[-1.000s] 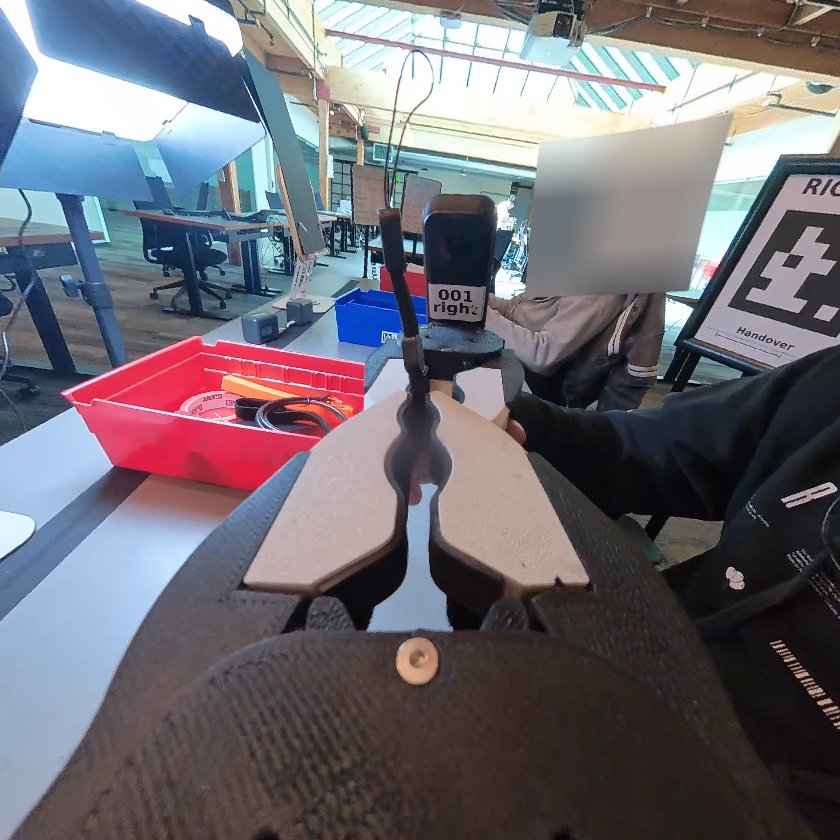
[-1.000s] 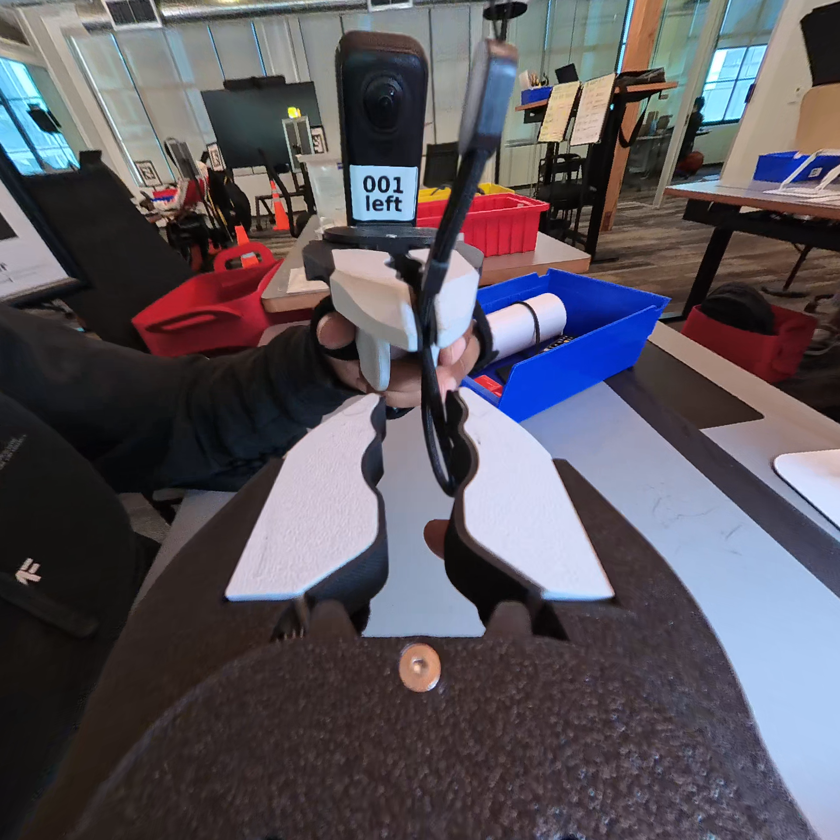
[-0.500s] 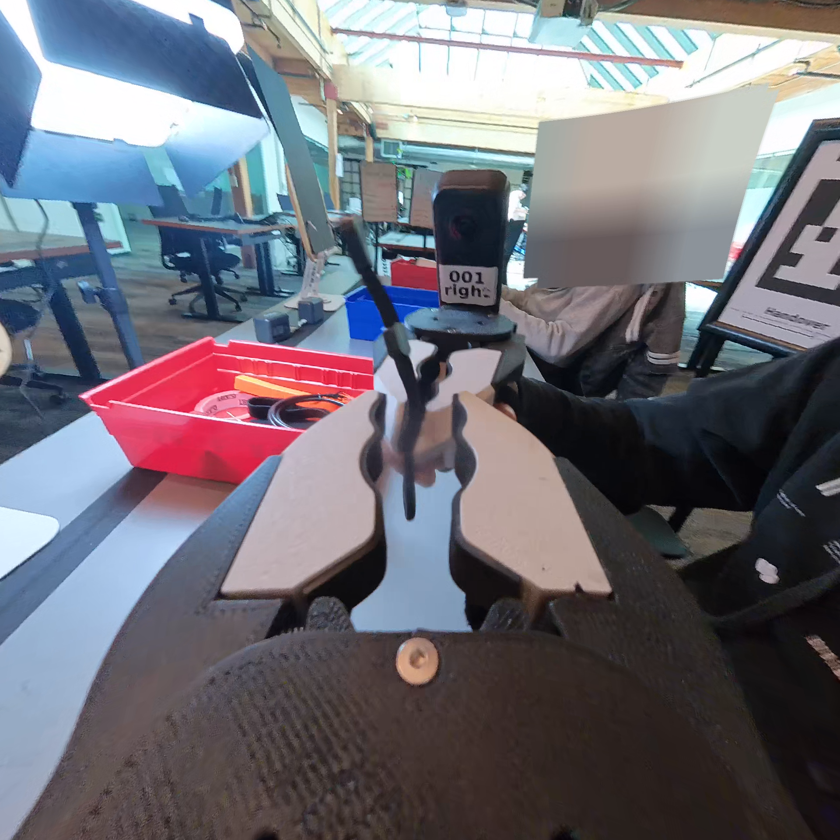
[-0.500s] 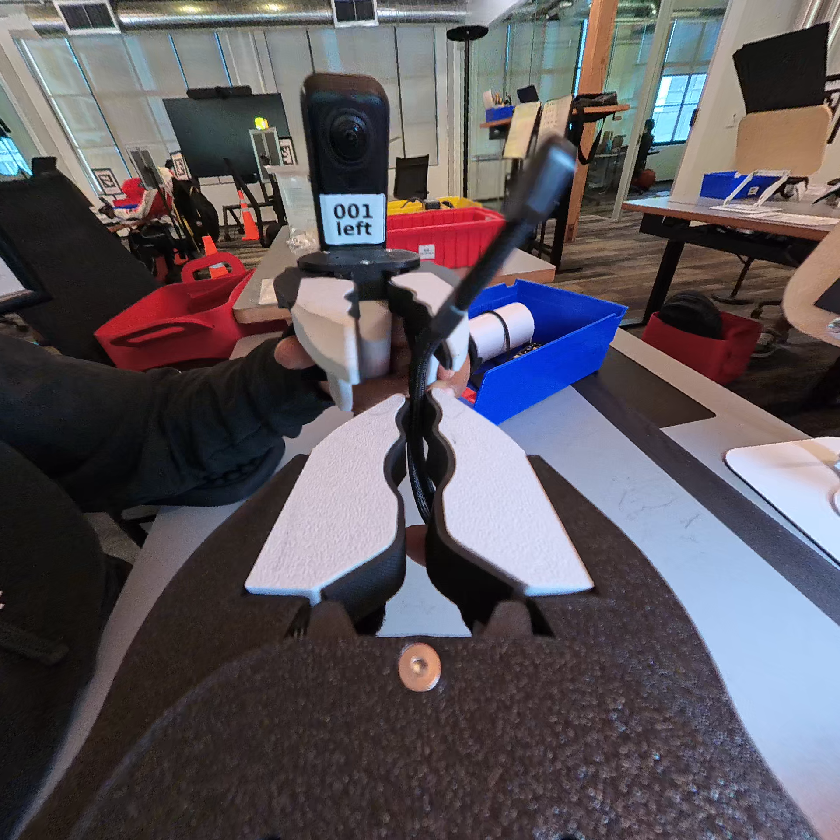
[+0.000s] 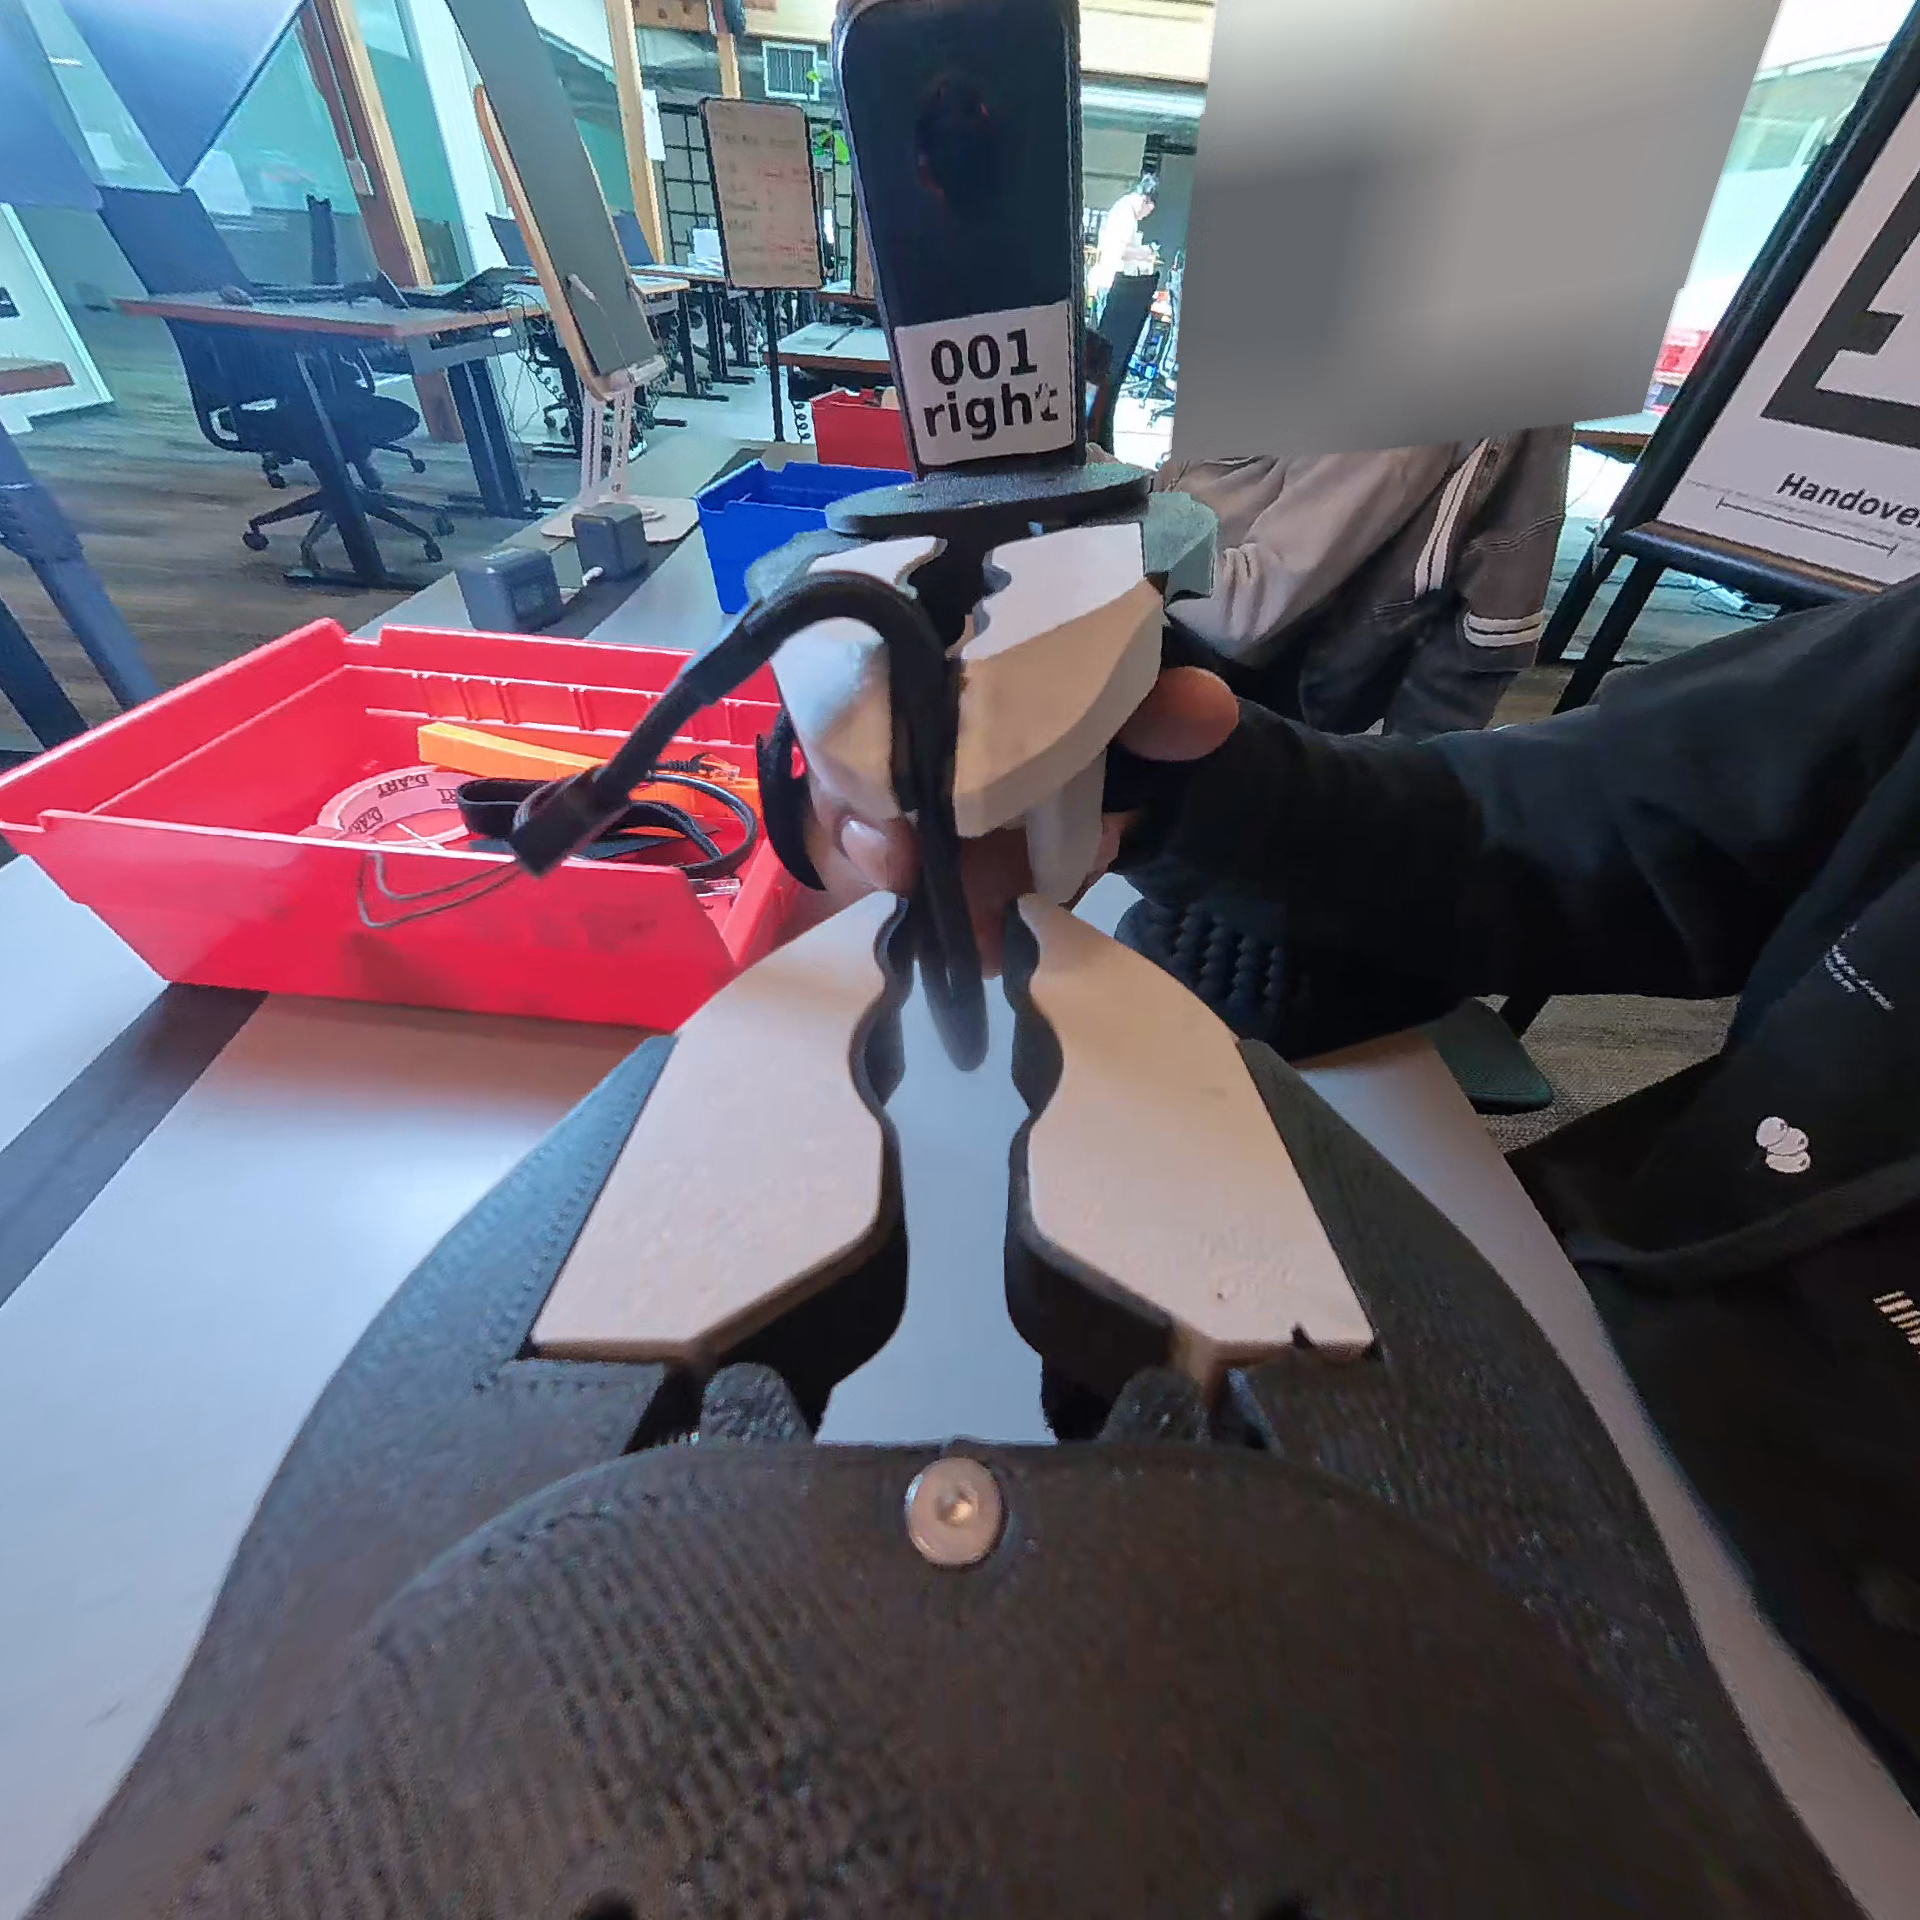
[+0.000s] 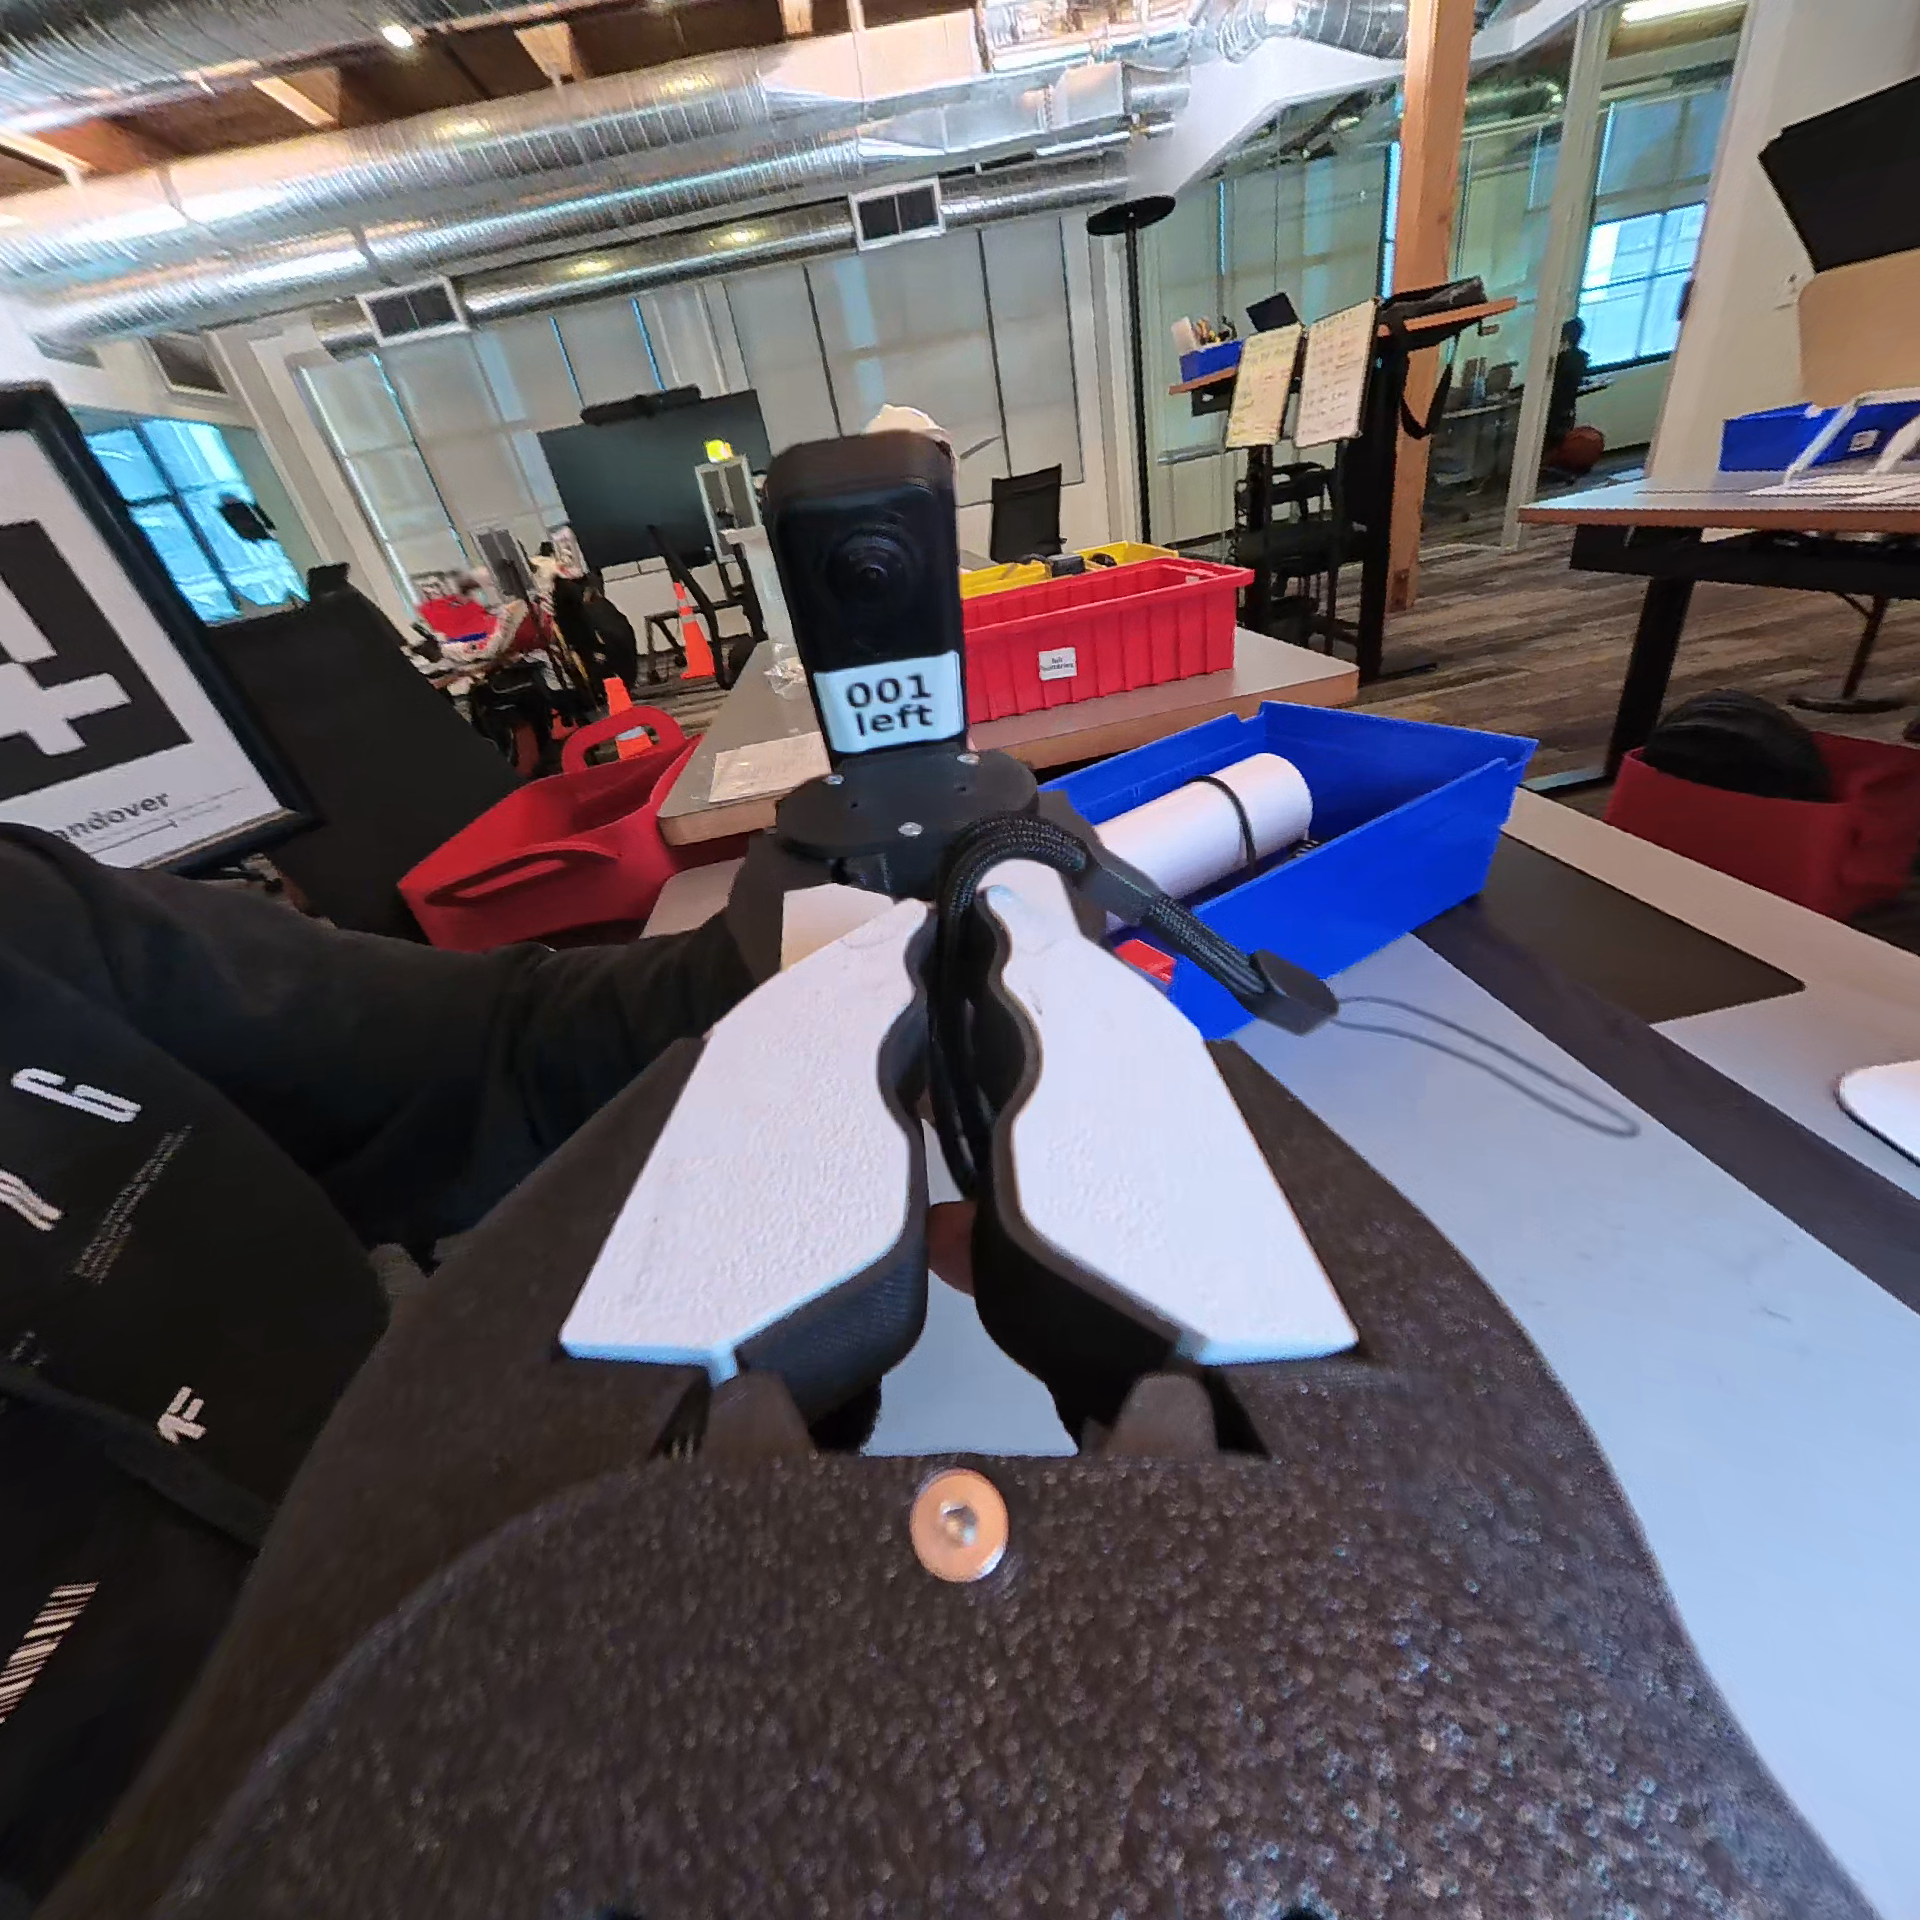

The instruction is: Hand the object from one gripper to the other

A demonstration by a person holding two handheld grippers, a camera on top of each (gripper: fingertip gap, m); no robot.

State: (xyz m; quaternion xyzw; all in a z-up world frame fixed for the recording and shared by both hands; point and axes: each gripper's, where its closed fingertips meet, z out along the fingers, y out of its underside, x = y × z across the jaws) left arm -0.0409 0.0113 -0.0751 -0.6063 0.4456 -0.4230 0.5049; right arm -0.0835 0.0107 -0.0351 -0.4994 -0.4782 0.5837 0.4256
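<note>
A black braided cord (image 5: 928, 748) with a thin string loop at one end is the object. My right gripper (image 6: 959, 925) is shut on the cord (image 6: 961, 1049), which arches over its tips and droops right, down to the table. In the left wrist view the right gripper (image 5: 951, 727) faces me, and the cord's stiff end (image 5: 582, 800) hangs left over the red bin. My left gripper (image 5: 961, 925) is open, and the cord's lower loop hangs between its tips, loose. In the right wrist view the left gripper (image 6: 930, 904) is mostly hidden behind the right fingers.
A red bin (image 5: 208, 904) with tape and cables stands on the grey table (image 5: 208, 1195) at left. A blue bin (image 6: 1382, 883) holds a white roll (image 6: 1216, 821). A marker sign on a stand (image 5: 1818, 416) and a seated person (image 5: 1351, 582) are behind. Some 5 centimetres of space lies between my two pairs of fingers.
The cord passed from left gripper to right: the left jaws opened and the right jaws shut on it. The cord's free end fell from upright to drooping. The grippers came closer.
</note>
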